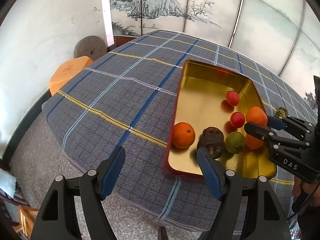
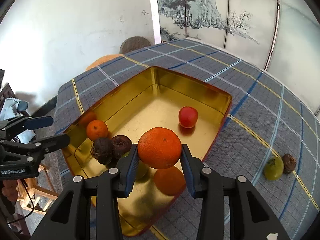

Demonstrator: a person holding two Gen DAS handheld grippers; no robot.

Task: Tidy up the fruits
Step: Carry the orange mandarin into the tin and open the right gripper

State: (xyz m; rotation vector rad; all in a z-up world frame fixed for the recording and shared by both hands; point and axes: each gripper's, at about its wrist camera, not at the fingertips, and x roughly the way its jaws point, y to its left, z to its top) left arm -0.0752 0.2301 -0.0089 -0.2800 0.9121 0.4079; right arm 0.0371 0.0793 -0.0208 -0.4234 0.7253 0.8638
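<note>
My right gripper (image 2: 159,150) clamps a round orange tangerine (image 2: 159,147) between its blue-padded fingers, holding it clear of the floor of the shallow gold-lined tin tray with a red outer rim (image 2: 226,98), above the tray's near right side. Beneath it lies a second orange fruit (image 2: 169,180), so I judge the carried one is on its way down to join the others.

My left gripper (image 1: 161,167) hangs with its jaws spread wide and nothing between them, at the tray's near left corner, one fingertip in front of a dark brown wrinkled fruit (image 1: 211,140). From the right wrist view two such brown fruits sit touching each other (image 2: 111,147), just beside a small orange tangerine (image 2: 96,130) that rests against the tray's left wall.

Elsewhere in the tray, a red tomato-like fruit (image 2: 188,117) lies alone toward the far right corner; the left wrist view shows a second red one (image 1: 237,119) near it, and a green round fruit (image 1: 235,142) next to the brown ones.

Two pieces remain outside: a yellow-green fruit (image 2: 273,168) and another brown wrinkled one (image 2: 289,163), touching, on the blue plaid tablecloth (image 2: 250,92) well to the tray's right. In my judgement, sorting is well along, with those two left to collect.
</note>
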